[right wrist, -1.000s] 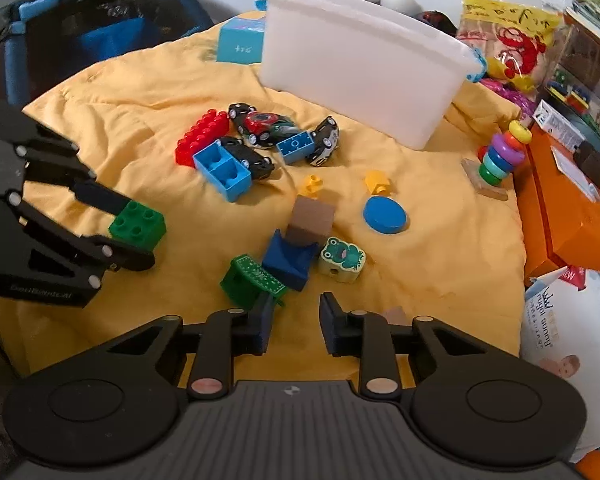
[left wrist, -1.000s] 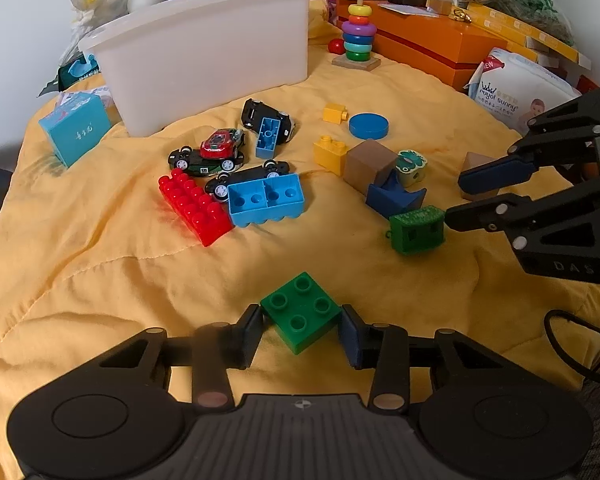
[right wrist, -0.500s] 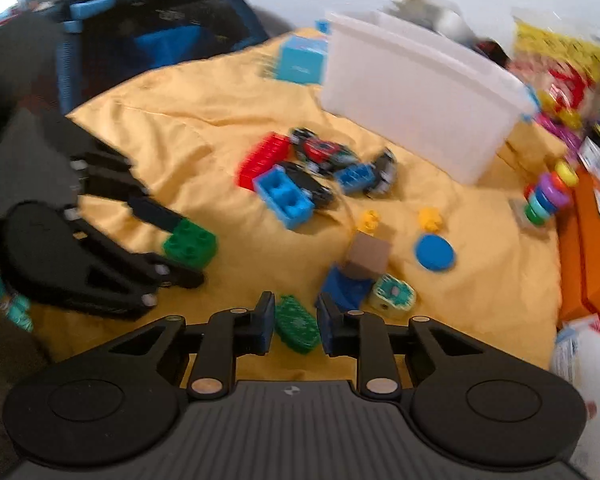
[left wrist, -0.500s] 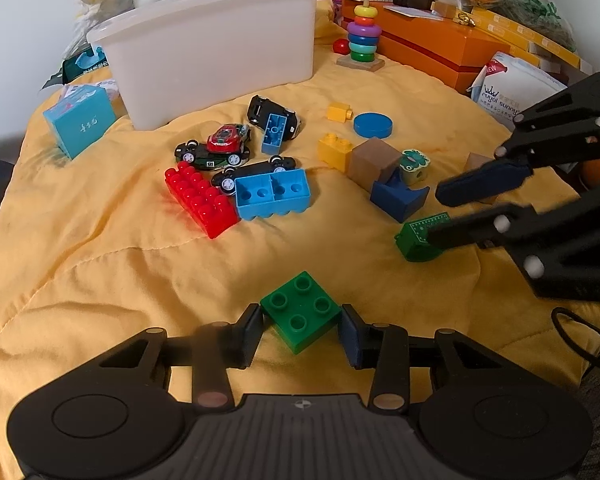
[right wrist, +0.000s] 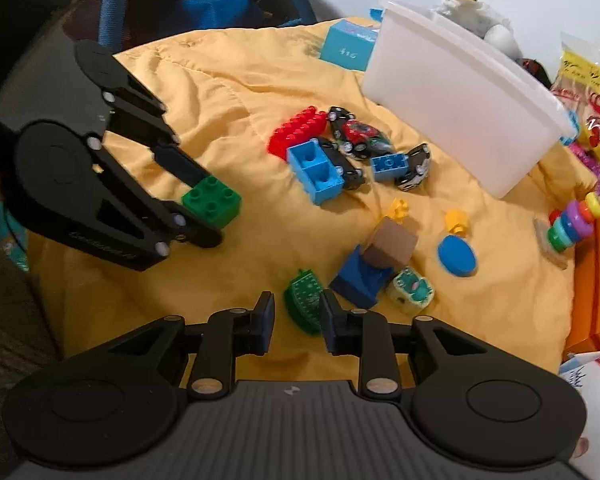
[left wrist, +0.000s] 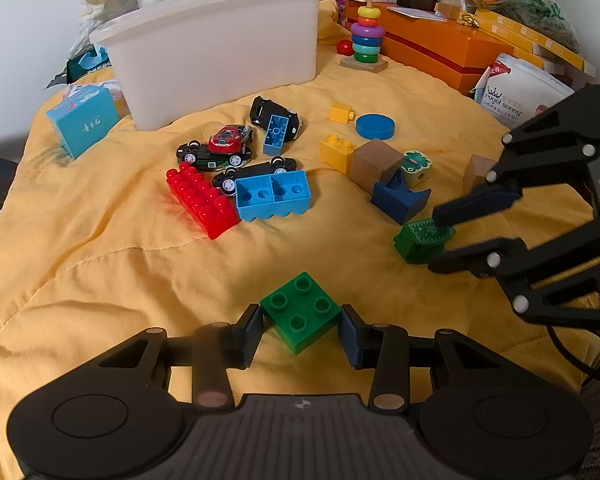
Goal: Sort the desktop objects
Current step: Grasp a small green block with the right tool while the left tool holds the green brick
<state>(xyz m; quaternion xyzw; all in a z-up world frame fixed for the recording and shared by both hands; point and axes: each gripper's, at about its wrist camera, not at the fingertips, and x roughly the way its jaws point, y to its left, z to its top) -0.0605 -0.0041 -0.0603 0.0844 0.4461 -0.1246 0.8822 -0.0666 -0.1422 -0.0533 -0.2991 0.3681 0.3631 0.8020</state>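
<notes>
The green four-stud brick (left wrist: pixel 300 312) sits between the fingers of the left gripper (left wrist: pixel 300 334), which close on its two sides just above the yellow quilt (left wrist: pixel 100 264). The brick is turned corner-on to the camera, studs up. To its right, the right gripper (right wrist: pixel 294 316) has a smaller dark green block (right wrist: pixel 305 300) with a dotted face between its fingers; those fingers have just been opening a little. In the right wrist view one finger (right wrist: pixel 329 316) touches the block while the other (right wrist: pixel 265 318) stands slightly off it, so the grip looks loose; in the left wrist view both fingers seem to rest on the block.

Further back on the quilt lie a red brick (left wrist: pixel 202 202), a light blue brick (left wrist: pixel 274 196) lying studs down, three toy cars (left wrist: pixel 230 142), a navy arch block (left wrist: pixel 400 198) with a brown cube (left wrist: pixel 374 164) just behind it, a frog-faced block (left wrist: pixel 416 164), two yellow bricks (left wrist: pixel 334 152) and a blue disc (left wrist: pixel 375 126). A white bin (left wrist: pixel 220 52) stands behind them, with a ring stacker (left wrist: pixel 366 38) to its right.
</notes>
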